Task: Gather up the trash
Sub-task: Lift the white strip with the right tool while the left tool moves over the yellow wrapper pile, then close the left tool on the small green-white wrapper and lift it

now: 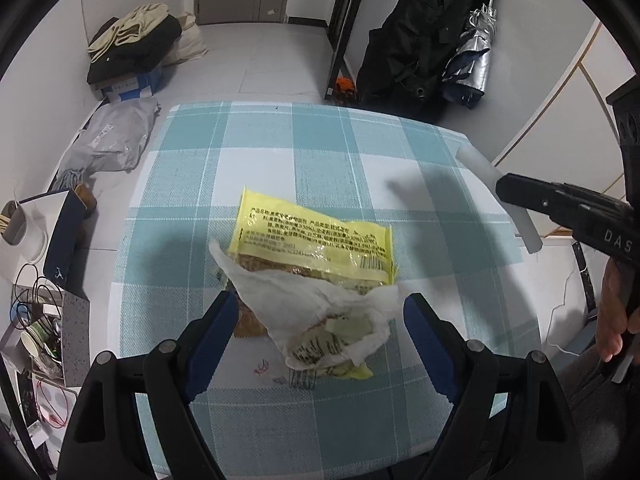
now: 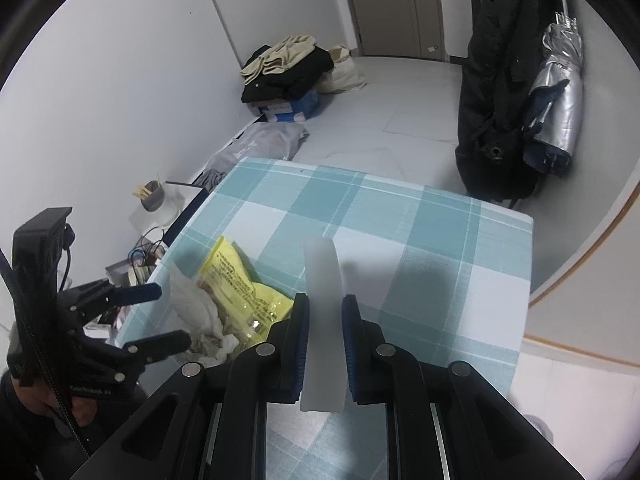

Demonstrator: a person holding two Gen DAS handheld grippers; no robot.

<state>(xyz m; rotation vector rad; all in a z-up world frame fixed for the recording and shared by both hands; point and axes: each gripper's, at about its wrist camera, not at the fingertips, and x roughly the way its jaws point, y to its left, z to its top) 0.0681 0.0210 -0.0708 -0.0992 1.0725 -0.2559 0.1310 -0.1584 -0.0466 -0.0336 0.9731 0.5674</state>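
Observation:
A crumpled white tissue (image 1: pixel 304 300) lies on a yellow printed snack wrapper (image 1: pixel 320 236) on the teal checked tablecloth (image 1: pixel 320 140). My left gripper (image 1: pixel 320 300) is open and hangs over them. Its blue pads (image 1: pixel 216 332) stand on either side of the tissue, apart from it. My right gripper (image 2: pixel 325 300) is shut on a translucent white plastic strip (image 2: pixel 322 272) that sticks out forward over the cloth (image 2: pixel 440 240). In the right wrist view the tissue (image 2: pixel 192 304) and wrapper (image 2: pixel 240 280) lie to its left, beside the open left gripper (image 2: pixel 172 315). The left wrist view shows the right gripper (image 1: pixel 516 196) and strip (image 1: pixel 480 168) at the table's right edge.
Left of the table the floor holds a paper cup (image 1: pixel 34 340), cables, a white holder with sticks (image 2: pixel 154 196) and a grey bag (image 1: pixel 112 140). Clothes are piled on a blue box (image 1: pixel 132 46). A black coat (image 1: pixel 420 36) and a silver umbrella (image 1: pixel 476 56) hang at the back right.

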